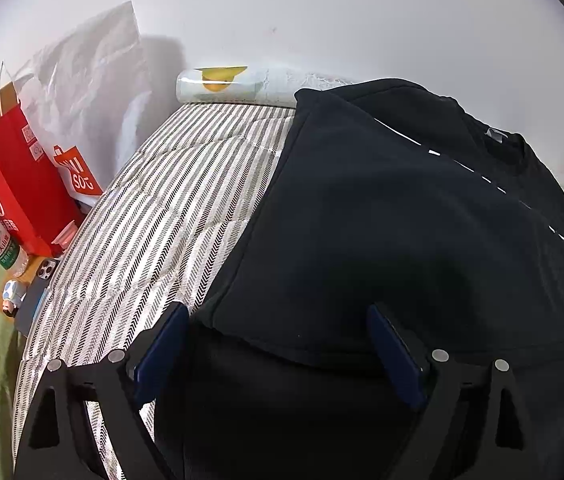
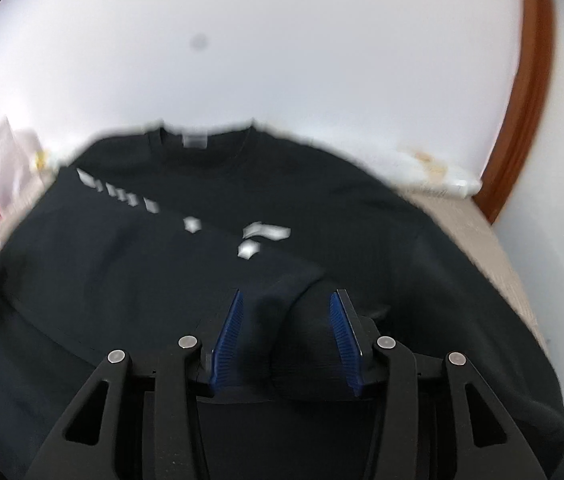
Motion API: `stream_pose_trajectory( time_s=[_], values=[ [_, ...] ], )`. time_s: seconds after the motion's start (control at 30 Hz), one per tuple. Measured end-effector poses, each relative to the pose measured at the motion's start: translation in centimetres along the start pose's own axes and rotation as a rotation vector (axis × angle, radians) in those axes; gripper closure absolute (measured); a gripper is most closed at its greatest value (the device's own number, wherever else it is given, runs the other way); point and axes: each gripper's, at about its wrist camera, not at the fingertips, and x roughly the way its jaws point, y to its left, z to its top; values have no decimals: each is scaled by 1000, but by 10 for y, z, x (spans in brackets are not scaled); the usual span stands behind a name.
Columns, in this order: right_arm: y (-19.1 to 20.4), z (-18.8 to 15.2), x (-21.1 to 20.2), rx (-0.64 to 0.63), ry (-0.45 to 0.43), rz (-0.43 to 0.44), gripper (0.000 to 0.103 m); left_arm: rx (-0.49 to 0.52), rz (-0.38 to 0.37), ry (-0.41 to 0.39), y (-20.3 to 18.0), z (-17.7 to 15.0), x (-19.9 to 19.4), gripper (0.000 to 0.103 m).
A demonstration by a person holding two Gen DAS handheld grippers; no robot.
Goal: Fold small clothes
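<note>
A black sweatshirt (image 1: 382,208) lies spread on a striped bed cover (image 1: 161,208), its left side folded over along a diagonal edge that cuts across the white print. My left gripper (image 1: 277,320) hovers open and wide at the shirt's near left hem, its blue pads clear of the cloth. In the blurred right wrist view the sweatshirt (image 2: 121,280) shows its neck label (image 2: 195,140) at the far end. My right gripper (image 2: 288,332) stands partly open over it. A raised fold of black cloth sits between its blue pads (image 2: 229,336), loosely, with no pinch showing.
A red paper bag (image 1: 9,184), a white plastic bag (image 1: 89,80), a bottle (image 1: 3,248) and a phone (image 1: 47,270) crowd the left side beside the bed. A rolled white bundle (image 1: 221,84) lies against the wall. A brown wooden frame (image 2: 530,100) curves at the right.
</note>
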Motion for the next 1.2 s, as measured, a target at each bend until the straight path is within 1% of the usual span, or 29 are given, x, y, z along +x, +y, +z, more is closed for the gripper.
stream_pose_trajectory(
  time_s=[0.13, 0.2, 0.37, 0.5, 0.6, 0.67, 0.7, 0.77, 0.83, 0.87, 0.9, 0.93, 1.0, 1.07, 1.17, 1.2],
  values=[
    [-11, -13, 36, 66, 115, -41, 61, -3, 0, 1, 0, 0, 0, 13],
    [-17, -16, 36, 94, 100, -25, 61, -2, -1, 1, 0, 1, 0, 13],
    [-12, -16, 37, 66, 106, -52, 60, -5, -3, -4, 1, 1, -2, 13],
    [-19, -15, 21, 96, 111, -27, 60, 4, -2, -19, -1, 0, -5, 14],
    [-24, -16, -8, 116, 74, -35, 60, 22, -3, -32, -5, 0, -8, 14],
    [-35, -20, -29, 155, 55, -27, 60, 21, -2, -50, -6, 1, -13, 15],
    [-43, -24, -41, 177, 42, -27, 60, 10, -18, -54, -6, 1, -18, 15],
    [-63, -36, -68, 207, 12, -88, 59, -11, -45, -51, -6, 3, -28, 16],
    [-83, -48, -91, 215, -9, -148, 54, -18, -79, -55, -9, 4, -45, 16],
    [-98, -58, -104, 218, -13, -178, 50, -10, -104, -58, -13, 4, -54, 16],
    [-113, -67, -114, 224, -12, -205, 43, -1, -122, -63, -17, 3, -64, 16],
    [-125, -75, -121, 230, -11, -224, 33, 9, -132, -69, -21, 2, -71, 15],
    [-154, -98, -136, 251, -11, -278, 28, 39, -148, -85, -34, -3, -90, 14],
    [-181, -125, -146, 264, 8, -339, 27, 51, -163, -87, -46, -10, -103, 14],
    [-211, -162, -147, 295, 55, -376, 27, 44, -196, -68, -59, -19, -112, 14],
    [-223, -177, -144, 317, 81, -384, 27, 36, -193, -61, -60, -21, -113, 14]
  ],
)
